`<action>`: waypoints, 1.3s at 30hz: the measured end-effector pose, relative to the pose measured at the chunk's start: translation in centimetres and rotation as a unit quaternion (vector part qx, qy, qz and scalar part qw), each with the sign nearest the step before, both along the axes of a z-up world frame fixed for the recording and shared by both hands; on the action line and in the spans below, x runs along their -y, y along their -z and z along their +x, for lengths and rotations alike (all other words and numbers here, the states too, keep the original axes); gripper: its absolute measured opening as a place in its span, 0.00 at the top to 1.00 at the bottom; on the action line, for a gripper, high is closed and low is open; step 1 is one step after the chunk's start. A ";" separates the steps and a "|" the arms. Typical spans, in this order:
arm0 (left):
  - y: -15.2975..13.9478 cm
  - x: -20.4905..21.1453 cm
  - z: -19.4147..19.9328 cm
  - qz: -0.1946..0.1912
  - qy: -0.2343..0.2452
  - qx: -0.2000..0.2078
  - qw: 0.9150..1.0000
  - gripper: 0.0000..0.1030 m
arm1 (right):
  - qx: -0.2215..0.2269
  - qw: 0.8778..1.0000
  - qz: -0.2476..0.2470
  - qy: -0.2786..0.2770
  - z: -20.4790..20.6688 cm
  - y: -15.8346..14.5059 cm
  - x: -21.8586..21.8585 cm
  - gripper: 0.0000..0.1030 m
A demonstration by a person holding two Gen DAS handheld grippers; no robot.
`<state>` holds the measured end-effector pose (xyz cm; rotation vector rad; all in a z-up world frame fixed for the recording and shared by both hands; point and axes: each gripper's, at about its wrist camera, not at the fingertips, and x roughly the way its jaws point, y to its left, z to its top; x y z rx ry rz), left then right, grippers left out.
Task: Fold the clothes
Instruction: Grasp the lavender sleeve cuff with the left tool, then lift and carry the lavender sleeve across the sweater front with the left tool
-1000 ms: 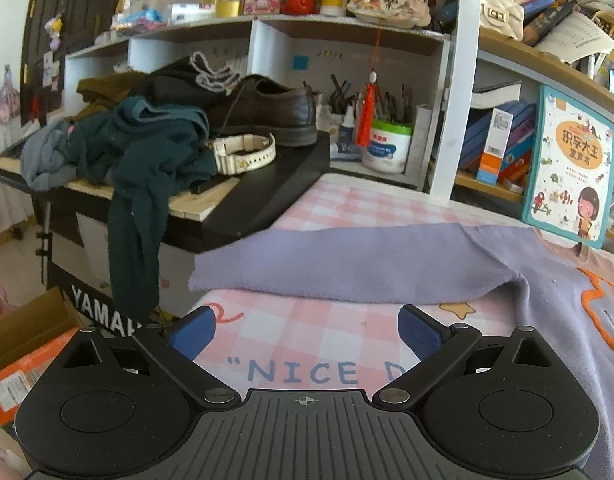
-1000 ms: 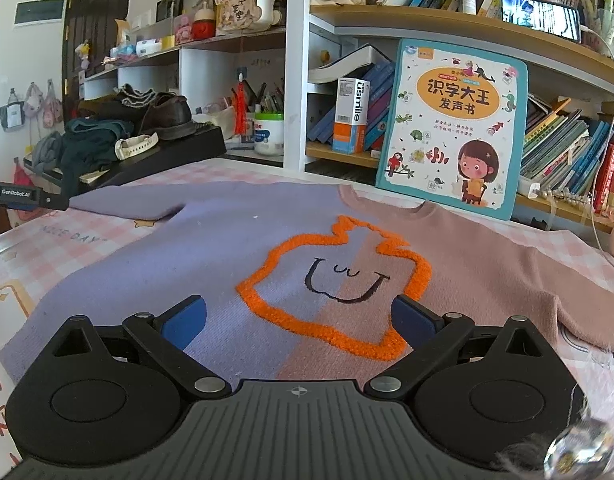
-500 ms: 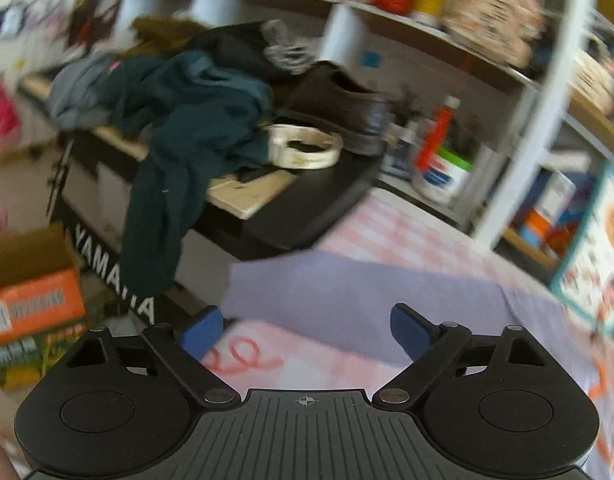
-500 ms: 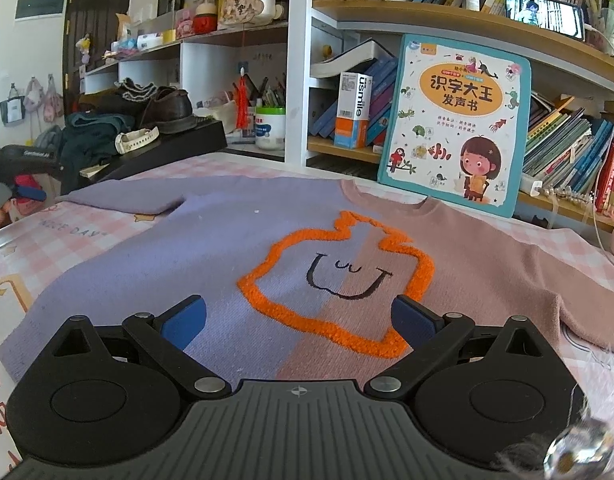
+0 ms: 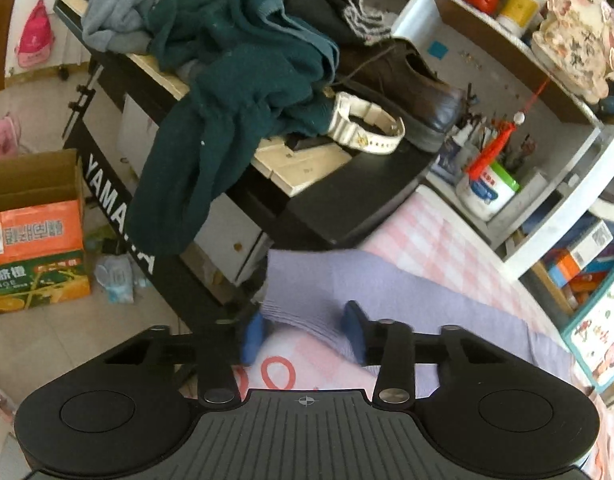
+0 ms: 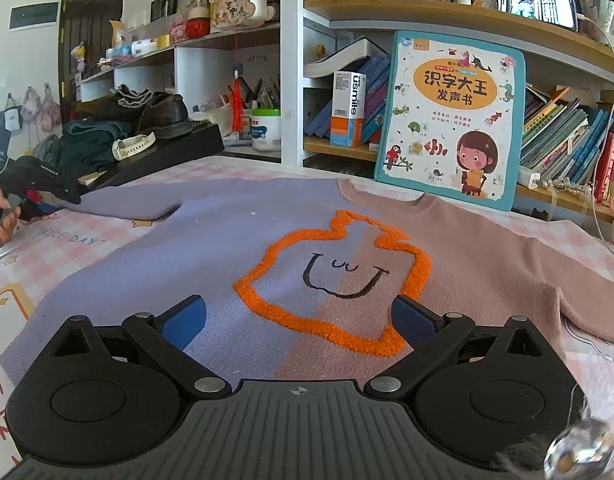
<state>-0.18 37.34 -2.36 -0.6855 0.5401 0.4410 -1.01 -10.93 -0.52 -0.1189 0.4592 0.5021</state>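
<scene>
Two tools are seen over one sweater (image 6: pixel 243 248) spread flat on the pink checked table (image 6: pixel 79 236). The left tool (image 5: pixel 305 330) is partly closed, its blue pads astride the purple sleeve cuff (image 5: pixel 303 300) at the table edge; contact cannot be told. The right tool (image 6: pixel 299 320) is spread wide above the sweater's hem. An open cardboard box (image 5: pixel 31 232) stands on the floor; its contents are hidden. A white tub (image 5: pixel 487 192) is seen on the shelf.
</scene>
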 end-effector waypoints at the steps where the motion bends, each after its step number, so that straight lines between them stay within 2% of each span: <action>1: -0.1 -0.1 -0.2 0.001 -0.004 0.007 1.000 0.81 | 0.000 1.000 -0.001 0.001 0.0 0.0 0.0 0.03; 4: -0.2 -0.3 -0.2 0.009 -0.002 0.019 1.000 0.90 | 0.001 1.000 -0.006 0.002 0.0 0.0 -0.1 0.03; 9: -0.3 -0.2 -0.2 0.026 0.015 0.028 0.999 0.95 | 0.003 1.000 -0.011 0.004 -0.1 0.1 -0.3 0.03; 15: -4.1 3.5 -0.9 0.086 0.063 0.076 0.991 0.95 | 0.003 1.000 0.012 0.020 -0.1 -0.1 0.7 0.03; 17: -5.7 5.1 -0.8 0.102 0.086 0.096 0.986 0.95 | 0.003 1.000 0.017 0.025 -0.5 -0.2 1.4 0.03; 20: -8.1 7.9 -0.1 0.119 0.125 0.124 0.977 0.95 | -0.003 0.999 -0.008 0.039 -1.2 -0.1 2.4 0.03; 25: -10.7 12.8 2.8 0.121 0.192 0.151 0.962 0.95 | -0.013 0.997 -0.039 0.065 -2.4 0.1 4.7 0.03; 32: -13.6 21.7 8.2 0.134 0.284 0.160 0.936 0.95 | -0.041 0.996 -0.018 0.078 -3.1 1.3 7.1 0.04; 39: -13.8 30.1 12.2 0.143 0.346 0.157 0.914 0.95 | -0.081 0.992 0.043 0.088 -2.1 1.4 8.9 0.02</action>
